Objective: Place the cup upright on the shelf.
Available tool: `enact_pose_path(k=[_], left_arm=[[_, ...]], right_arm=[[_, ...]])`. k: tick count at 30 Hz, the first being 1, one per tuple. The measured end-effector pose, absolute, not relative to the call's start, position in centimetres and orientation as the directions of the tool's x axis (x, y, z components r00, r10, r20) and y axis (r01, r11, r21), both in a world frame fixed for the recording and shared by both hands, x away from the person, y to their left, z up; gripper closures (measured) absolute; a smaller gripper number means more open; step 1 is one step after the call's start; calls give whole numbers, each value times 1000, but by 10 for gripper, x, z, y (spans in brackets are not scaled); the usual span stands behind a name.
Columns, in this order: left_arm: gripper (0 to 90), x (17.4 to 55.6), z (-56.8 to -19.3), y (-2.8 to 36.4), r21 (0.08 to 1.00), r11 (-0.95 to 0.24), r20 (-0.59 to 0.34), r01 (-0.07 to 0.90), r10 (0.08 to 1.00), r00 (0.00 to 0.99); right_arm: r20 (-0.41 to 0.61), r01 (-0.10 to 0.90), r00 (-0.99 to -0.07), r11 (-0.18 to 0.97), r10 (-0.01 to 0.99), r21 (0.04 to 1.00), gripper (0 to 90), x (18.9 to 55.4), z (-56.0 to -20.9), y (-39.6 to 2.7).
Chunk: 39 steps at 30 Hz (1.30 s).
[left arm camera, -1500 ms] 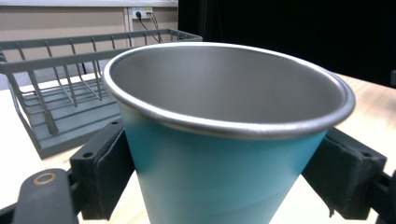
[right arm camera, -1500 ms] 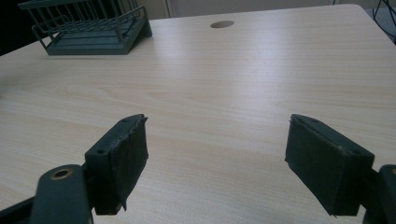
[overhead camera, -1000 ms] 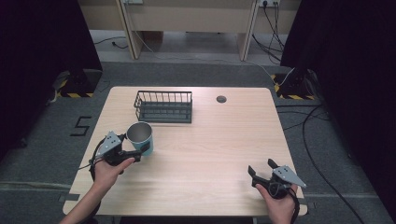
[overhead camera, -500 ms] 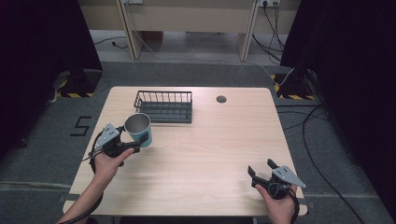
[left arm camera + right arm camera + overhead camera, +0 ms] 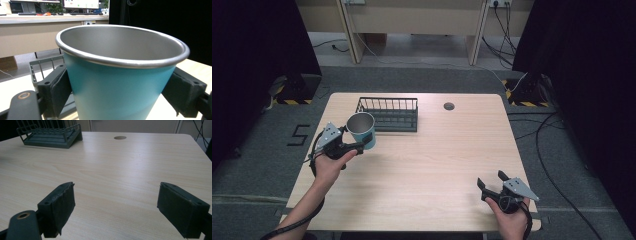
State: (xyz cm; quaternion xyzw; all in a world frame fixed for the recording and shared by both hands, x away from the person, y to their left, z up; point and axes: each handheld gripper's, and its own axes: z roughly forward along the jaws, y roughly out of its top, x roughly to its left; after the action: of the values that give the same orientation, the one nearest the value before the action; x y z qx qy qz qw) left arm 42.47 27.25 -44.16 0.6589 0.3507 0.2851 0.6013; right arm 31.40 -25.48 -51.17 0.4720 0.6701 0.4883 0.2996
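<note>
A teal metal cup [image 5: 362, 130] with a bare steel rim is held upright above the table's left side, close to the dark wire rack [image 5: 388, 113]. My left gripper [image 5: 357, 144] is shut on the cup, one pad on each side of its wall. Seen from the left gripper view, the cup [image 5: 117, 82] sits between both pads [image 5: 58, 92], and part of the rack [image 5: 42, 67] shows behind it. My right gripper [image 5: 491, 181] rests open near the table's front right corner; in the right gripper view its jaws [image 5: 116, 212] stand wide apart over bare wood.
The wire rack [image 5: 50, 135] stands at the back left of the wooden table [image 5: 437, 165]. A round cable hole [image 5: 449, 106] lies at the back centre. Cables run over the floor to the right of the table.
The left gripper has lifted the cup and carried it up and toward the rack. The right gripper has stayed in place.
</note>
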Motion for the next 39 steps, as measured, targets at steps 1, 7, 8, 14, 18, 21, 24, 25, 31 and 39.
enact_pose_path(k=[1,7,8,14,18,21,24,25,31,39], left_arm=[[150,426,-441,272,992,-32,-45,118,805,592],[150,434,-438,266,993,-32,-45,118,804,593],[150,436,-437,265,993,-30,-45,117,804,593],[150,443,-435,260,993,-26,-49,118,805,591],[150,448,-434,258,993,-22,-53,120,806,589],[150,451,-432,255,993,-26,-49,117,806,590],[150,453,-430,253,993,-27,-47,115,806,590],[150,455,-428,251,993,-28,-43,111,806,590],[150,462,-423,245,995,-28,-35,97,808,588],[150,471,-417,242,995,-21,-37,93,811,583]], right_arm=[[60,340,-375,78,925,937,155,314,-512,-255],[59,342,-379,80,923,936,155,314,-512,-254],[59,343,-379,81,924,936,154,314,-512,-254],[60,341,-379,79,924,937,154,314,-512,-254],[57,342,-381,84,923,936,155,314,-512,-254],[58,343,-382,83,922,936,155,314,-512,-254],[60,345,-382,82,922,935,156,314,-512,-254],[61,345,-383,82,922,935,156,314,-512,-254],[60,343,-385,82,921,936,157,314,-512,-254],[62,345,-386,82,920,935,159,314,-512,-254]])
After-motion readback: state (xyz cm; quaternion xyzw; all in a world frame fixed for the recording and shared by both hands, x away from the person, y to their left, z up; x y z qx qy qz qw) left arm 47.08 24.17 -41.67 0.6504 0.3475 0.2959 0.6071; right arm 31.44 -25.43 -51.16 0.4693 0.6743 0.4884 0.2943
